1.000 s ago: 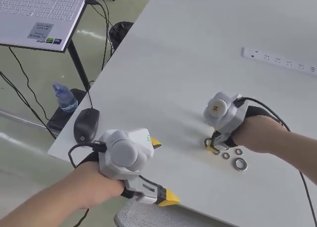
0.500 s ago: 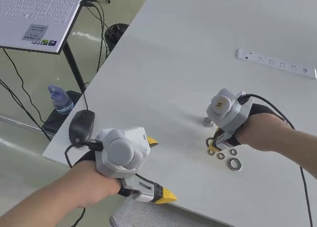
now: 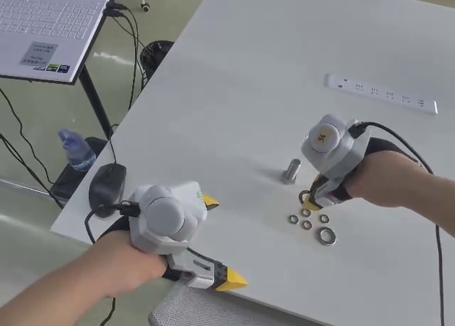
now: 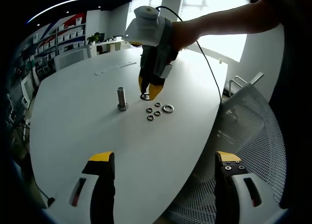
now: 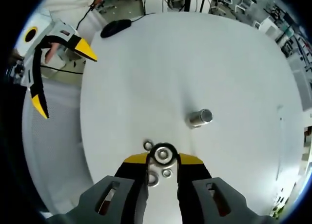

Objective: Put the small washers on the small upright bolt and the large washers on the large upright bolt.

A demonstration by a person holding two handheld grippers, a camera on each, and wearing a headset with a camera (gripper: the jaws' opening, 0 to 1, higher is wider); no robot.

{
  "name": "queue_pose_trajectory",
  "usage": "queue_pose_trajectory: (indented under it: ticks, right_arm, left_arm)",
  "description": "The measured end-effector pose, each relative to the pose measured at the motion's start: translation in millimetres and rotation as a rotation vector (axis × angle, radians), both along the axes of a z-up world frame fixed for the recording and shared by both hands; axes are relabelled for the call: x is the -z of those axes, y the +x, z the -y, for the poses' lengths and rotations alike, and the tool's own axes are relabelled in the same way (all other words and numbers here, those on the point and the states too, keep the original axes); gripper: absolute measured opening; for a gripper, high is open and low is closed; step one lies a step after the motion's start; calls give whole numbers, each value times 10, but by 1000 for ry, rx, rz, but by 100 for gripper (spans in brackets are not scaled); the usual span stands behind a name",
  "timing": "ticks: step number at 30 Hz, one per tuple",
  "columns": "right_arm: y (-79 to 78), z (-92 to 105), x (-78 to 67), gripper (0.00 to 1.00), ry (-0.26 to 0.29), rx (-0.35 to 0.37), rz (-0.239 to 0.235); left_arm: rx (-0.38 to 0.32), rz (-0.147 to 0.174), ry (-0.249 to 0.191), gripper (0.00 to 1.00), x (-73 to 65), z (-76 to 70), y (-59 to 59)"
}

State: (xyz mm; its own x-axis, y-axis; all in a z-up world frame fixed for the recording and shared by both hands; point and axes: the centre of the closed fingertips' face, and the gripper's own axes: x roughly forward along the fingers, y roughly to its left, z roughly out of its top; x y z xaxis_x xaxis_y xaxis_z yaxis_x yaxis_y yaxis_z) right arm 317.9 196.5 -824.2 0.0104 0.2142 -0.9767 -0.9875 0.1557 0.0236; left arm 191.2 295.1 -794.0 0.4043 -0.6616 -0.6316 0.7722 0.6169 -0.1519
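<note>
A silver upright bolt [image 3: 290, 171] [image 4: 121, 98] [image 5: 200, 117] stands on the white table [image 3: 249, 84]. Just right of it, my right gripper [image 3: 308, 199] [image 4: 146, 93] [image 5: 164, 158] is shut on a large washer [image 5: 163, 154] [image 4: 145, 96], held low over the table. Below its tips lie several small washers [image 3: 306, 225] [image 4: 150, 118] [image 5: 148, 145] and one large washer [image 3: 326, 235] [image 4: 168, 108]. At the table's near edge my left gripper [image 3: 222, 241] [image 4: 165, 158] [image 5: 58, 68] stands open with nothing between its jaws.
A white power strip [image 3: 380, 94] lies at the far right. A black mouse [image 3: 106, 184] [image 5: 114, 28] sits at the table's left corner. Left of the table are a laptop [image 3: 43, 20] and a bottle [image 3: 75, 150]. A mesh chair [image 4: 253, 131] stands by the near edge.
My right gripper has come up off the pile with a large washer, and it now stands clear of the bolt and more small washers. The head camera has shifted. The left gripper stays open.
</note>
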Motion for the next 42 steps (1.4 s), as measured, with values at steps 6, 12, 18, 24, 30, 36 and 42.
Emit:
queue_pose_trajectory:
  ticks: [6, 12, 18, 24, 30, 36, 42]
  right_arm:
    - [57, 19, -78, 21, 7, 13, 5]
    - [133, 25, -200, 21, 8, 14, 19]
    - [241, -2, -270, 21, 11, 19, 20]
    - [256, -13, -303, 21, 12, 29, 18]
    - [358, -27, -305, 21, 18, 45, 17]
    - [433, -82, -325, 21, 30, 57, 21]
    - [490, -175, -335, 21, 40, 57, 27]
  left_arm:
    - [-2, 5, 3, 88, -7, 8, 33]
    - [-44, 22, -21, 95, -68, -7, 119]
    - [-38, 18, -10, 96, -39, -12, 105]
    - [-51, 11, -22, 99, -29, -19, 106]
    - [-55, 13, -17, 100, -20, -35, 126]
    - [-43, 3, -19, 99, 0, -18, 113]
    - [-37, -1, -17, 99, 15, -9, 112]
